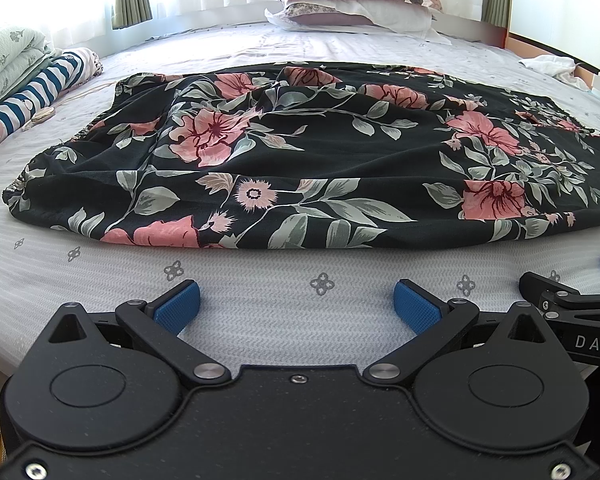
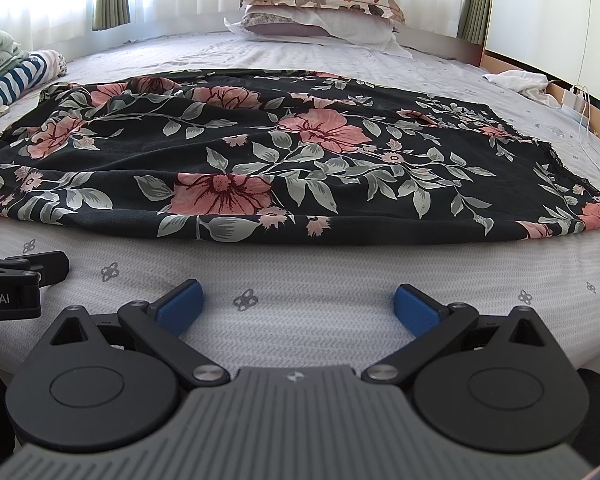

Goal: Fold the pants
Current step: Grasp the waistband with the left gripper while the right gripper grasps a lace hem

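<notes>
While both claws hang back over the near edge of the pale grey patterned bed sheet [image 1: 260, 304], the black floral pants of thin, slippery-looking fabric [image 1: 300, 160] lie spread crosswise on the bed ahead of them, gathered waistband to the left and lace-trimmed hem to the right, with soft ripples across the upper layer. The left claw [image 1: 298, 300] has its blue-padded fingers [image 1: 180, 304] spread wide and holds nothing; the right claw [image 2: 298, 302] is likewise spread and empty, and its tip shows at the right edge of the left view. Neither touches the pants. No fold looks started yet, by my reading, so the next move is probably a reach to the near edge or the ends. The likely trouble is the cloth itself: a pinch may catch only the top layer, so the leg beneath stays behind and the fold comes out skewed. Uneven lifting by the two claws could drag the ripples into deeper creases, or pull up the bed sheet.
</notes>
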{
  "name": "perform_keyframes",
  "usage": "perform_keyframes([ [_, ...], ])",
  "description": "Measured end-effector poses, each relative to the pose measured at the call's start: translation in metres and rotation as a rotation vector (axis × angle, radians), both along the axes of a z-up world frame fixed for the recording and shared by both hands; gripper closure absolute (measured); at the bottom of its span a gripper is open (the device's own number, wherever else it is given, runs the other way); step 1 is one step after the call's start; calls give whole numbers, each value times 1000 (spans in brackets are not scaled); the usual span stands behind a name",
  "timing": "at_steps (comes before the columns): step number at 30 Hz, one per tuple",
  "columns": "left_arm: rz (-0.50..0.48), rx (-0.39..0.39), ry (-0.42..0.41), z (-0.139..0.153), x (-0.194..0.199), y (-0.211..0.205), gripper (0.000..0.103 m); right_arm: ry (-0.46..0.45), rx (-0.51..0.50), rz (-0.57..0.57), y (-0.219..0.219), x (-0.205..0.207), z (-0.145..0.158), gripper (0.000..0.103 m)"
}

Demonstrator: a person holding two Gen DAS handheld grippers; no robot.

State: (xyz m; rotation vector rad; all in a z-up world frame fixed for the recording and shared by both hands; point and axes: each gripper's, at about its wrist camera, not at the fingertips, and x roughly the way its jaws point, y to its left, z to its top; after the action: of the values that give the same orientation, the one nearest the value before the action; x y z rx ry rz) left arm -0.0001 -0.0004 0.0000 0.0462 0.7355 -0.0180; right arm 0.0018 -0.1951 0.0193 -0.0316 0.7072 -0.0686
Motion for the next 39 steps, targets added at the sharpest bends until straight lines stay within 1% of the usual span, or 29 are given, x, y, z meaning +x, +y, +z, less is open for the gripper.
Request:
perform_keyframes([
  [6, 2, 5, -5, 0, 0, -1, 0, -1, 2, -1, 0, 0, 0, 0],
  [9, 31, 10, -49, -1, -6, -4, 0, -16, -3, -14, 1, 0, -3, 0],
  [12, 39, 8, -86, -4, -15, -5, 0, -35, -2, -12, 0, -1, -5, 0],
  [14, 36, -1, -89, -4, -14, -2, 0, -28, 4, -9, -1, -3, -2, 0],
  [15, 32, -2, -81, -2, -13, 0, 0, -17, 20, -8, -3, -2, 2, 0],
  [17, 27, -14, -55, 4, -9, 6, 0, -13, 85, -24, -13, -1, 11, 0],
  [20, 75, -47, -78, 16, -7, 23, 0, -61, 180, -46, -32, -3, 22, 0],
  [21, 89, -62, -89, 20, -5, 30, 0, -77, 187, -61, -39, -4, 25, 0],
  [23, 111, -89, -105, 29, 0, 47, 0, -105, 168, -97, -54, -3, 32, 0],
  [26, 177, -98, -132, 39, 10, 75, 0, -122, 143, -182, -83, 3, 37, 0],
  [31, 309, -111, -141, 43, 32, 127, 0, -157, 115, -360, -143, 18, 43, 0],
  [35, 437, -161, -125, 37, 50, 170, 0, -151, 82, -480, -189, 30, 43, 0],
  [39, 576, -229, -126, 27, 60, 202, 0, -122, 49, -583, -226, 44, 31, 0],
])
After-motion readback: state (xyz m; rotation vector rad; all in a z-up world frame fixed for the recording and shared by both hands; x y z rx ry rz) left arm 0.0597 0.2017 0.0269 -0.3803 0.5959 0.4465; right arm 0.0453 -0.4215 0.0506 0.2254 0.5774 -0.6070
